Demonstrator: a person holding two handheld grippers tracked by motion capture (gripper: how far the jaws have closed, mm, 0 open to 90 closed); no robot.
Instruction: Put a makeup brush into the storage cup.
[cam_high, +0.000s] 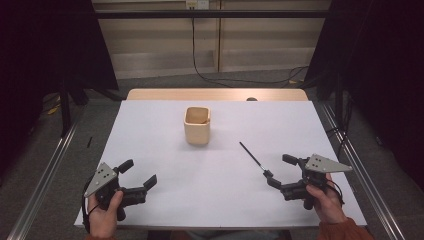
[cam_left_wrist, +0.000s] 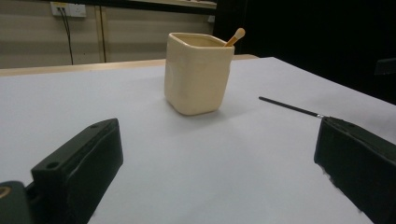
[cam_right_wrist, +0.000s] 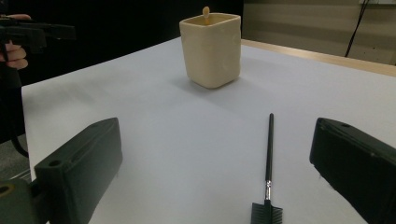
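While both grippers, left gripper and right gripper, wait wide open and empty at lower frame, the brush likely needs grasping next, then placing into the cup at center.

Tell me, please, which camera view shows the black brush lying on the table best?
The right gripper view: the black brush lies close, its handle, ferrule and comb-like head visible. The high view shows it whole but tiny. The left gripper view shows its handle, the head hidden behind a jaw.
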